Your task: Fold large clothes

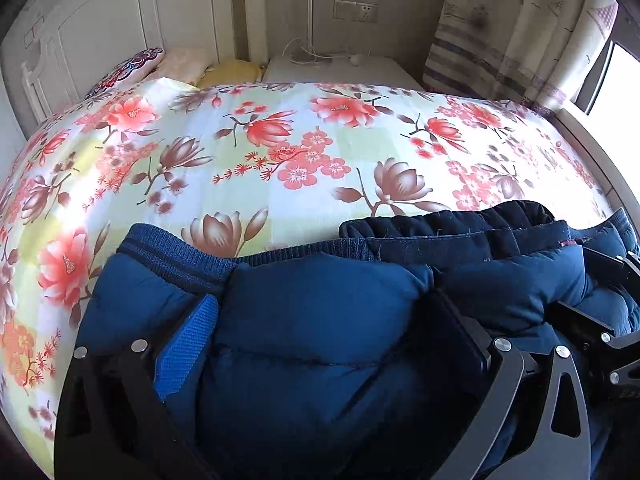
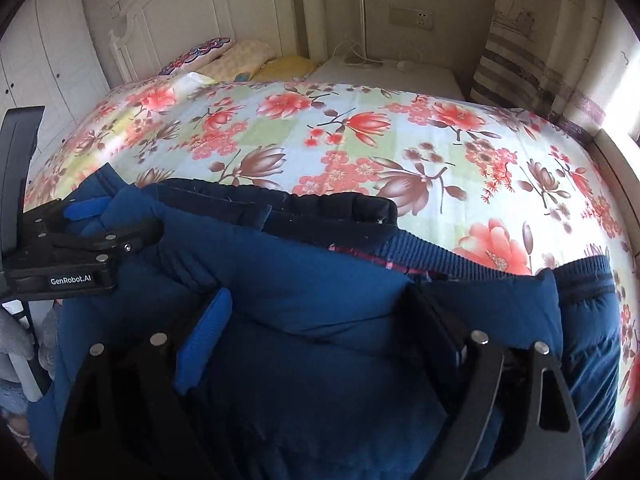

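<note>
Puffy navy fabric fills the gap of both tongs, so that's what's closest to either camera: a big quilted blue jacket (image 1: pixel 320 320) bunched up at the near edge of the bed (image 1: pixel 280 152). On the left tongs (image 1: pixel 320 312) the jaws are spread about as wide as they go, with the blue-padded finger on one side and the dark finger on the other, and a fat fold of the jacket sits between them; no real pinch on it can be made out, so it's read as open around the cloth rather than clamped. Same story on the right tongs (image 2: pixel 320 320): jaws wide, padding bulging between the fingers, no firm squeeze visible. The key relation: the jacket's long axis runs crosswise to both tongs, along the near bed edge, with its ribbed hem (image 2: pixel 460 252) and dark collar (image 2: pixel 320 208) lying just beyond the fingertips and the open floral bedspread well ahead of that. The two tongs are set side by side along that axis, left one toward the jacket's left end, right one toward its right end, so neither is really nearer. Any fold would probably be carried forward, away from the tongs, onto the flowery sheet.
</note>
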